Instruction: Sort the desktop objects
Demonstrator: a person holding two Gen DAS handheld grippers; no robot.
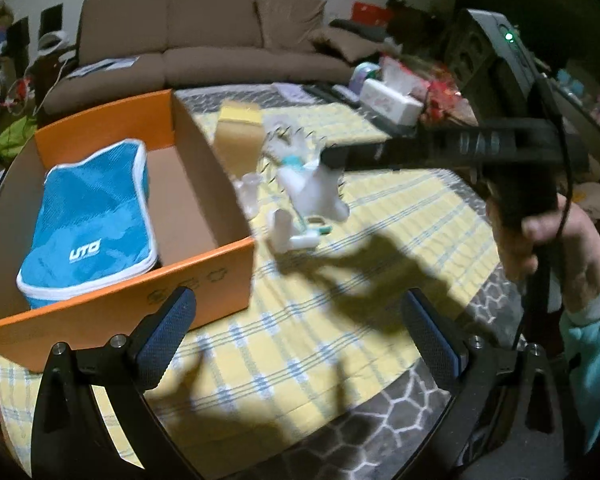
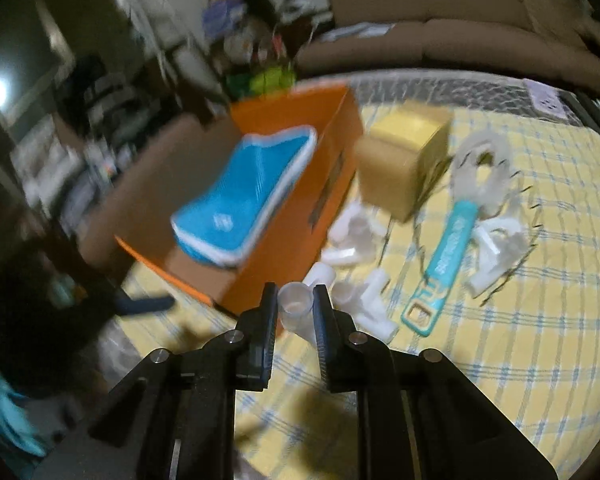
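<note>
Right gripper (image 2: 294,307) clamps clear plastic cup (image 2: 295,305) beside orange box (image 2: 332,168) | left gripper (image 1: 298,320) spread wide, holding nothing, over checked surface (image 1: 300,344) | blue pouch (image 1: 90,220) inside box

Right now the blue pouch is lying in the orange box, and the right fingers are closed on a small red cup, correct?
Nearly. The cup between the right fingers is clear plastic, not red; the right wrist view shows it. The blue pouch does lie in the orange box.
</note>
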